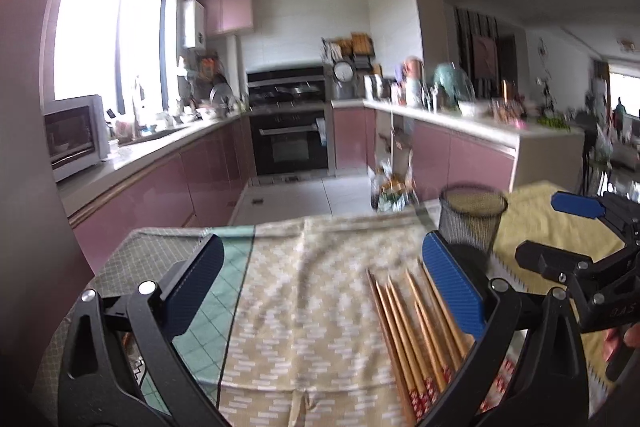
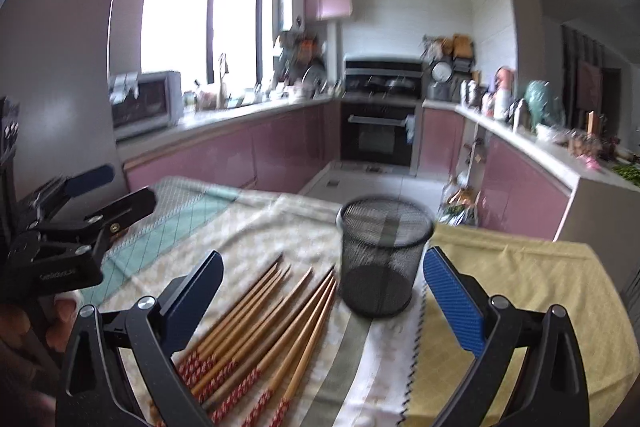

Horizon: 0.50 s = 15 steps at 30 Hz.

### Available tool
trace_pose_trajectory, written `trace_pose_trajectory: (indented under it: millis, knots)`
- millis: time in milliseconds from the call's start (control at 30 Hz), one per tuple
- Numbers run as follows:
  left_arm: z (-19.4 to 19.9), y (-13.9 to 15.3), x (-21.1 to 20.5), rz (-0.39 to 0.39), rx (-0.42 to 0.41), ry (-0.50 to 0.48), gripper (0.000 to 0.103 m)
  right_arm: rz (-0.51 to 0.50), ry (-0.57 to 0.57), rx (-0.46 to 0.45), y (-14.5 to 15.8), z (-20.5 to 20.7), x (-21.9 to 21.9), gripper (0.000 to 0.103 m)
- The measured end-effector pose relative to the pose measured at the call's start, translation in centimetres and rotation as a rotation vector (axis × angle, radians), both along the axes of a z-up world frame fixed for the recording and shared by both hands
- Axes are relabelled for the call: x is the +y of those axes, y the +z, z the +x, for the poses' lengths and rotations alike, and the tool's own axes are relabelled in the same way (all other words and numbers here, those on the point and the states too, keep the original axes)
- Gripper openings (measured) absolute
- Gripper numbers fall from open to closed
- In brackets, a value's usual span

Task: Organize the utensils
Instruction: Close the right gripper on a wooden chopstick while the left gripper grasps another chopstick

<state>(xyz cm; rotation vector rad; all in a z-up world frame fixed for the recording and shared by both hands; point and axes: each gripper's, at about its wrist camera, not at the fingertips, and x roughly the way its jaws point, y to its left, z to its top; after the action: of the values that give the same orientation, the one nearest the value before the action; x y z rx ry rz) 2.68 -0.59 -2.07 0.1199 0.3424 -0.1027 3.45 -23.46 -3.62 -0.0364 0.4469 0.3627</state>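
Both grippers, left gripper (image 1: 320, 291) and right gripper (image 2: 324, 297), are hovering wide apart, holding nothing; chopsticks (image 2: 256, 327) are lying at seven o'clock of the mesh cup (image 2: 382, 259).

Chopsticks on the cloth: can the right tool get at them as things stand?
Probably yes. The right tool is open and empty, and the chopsticks lie loose on the cloth just ahead of it, uncovered. The mesh cup stands off to their right, clear of them.

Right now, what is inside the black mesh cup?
The mesh cup looks empty: only its dark base shows through the mesh. The chopsticks all lie on the cloth beside it. Blur could hide something small.
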Motion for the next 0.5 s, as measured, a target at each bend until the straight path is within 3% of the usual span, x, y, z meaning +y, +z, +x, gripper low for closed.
trace_pose_trajectory:
  millis: [100, 267, 400, 500]
  knots:
    - [1.2, -1.7, -0.4, 0.038, 0.098, -0.034, 0.097, -0.064, 0.036, 0.128, -2.2, 1.1, 1.1, 0.094]
    - [3.1, -4.8, -0.9, 0.066, 0.242, -0.102, 0.081, -0.088, 0.031, 0.316, -5.4, 3.1, 1.4, 0.067]
    - [4.8, -7.0, -1.2, 0.072, 0.354, -0.147, 0.074, -0.085, 0.021, 0.397, -6.8, 4.2, 1.1, 0.048]
    - [5.6, -8.4, -1.7, 0.084, 0.413, -0.161, 0.067, -0.096, 0.022, 0.428, -7.4, 4.7, 1.3, 0.041]
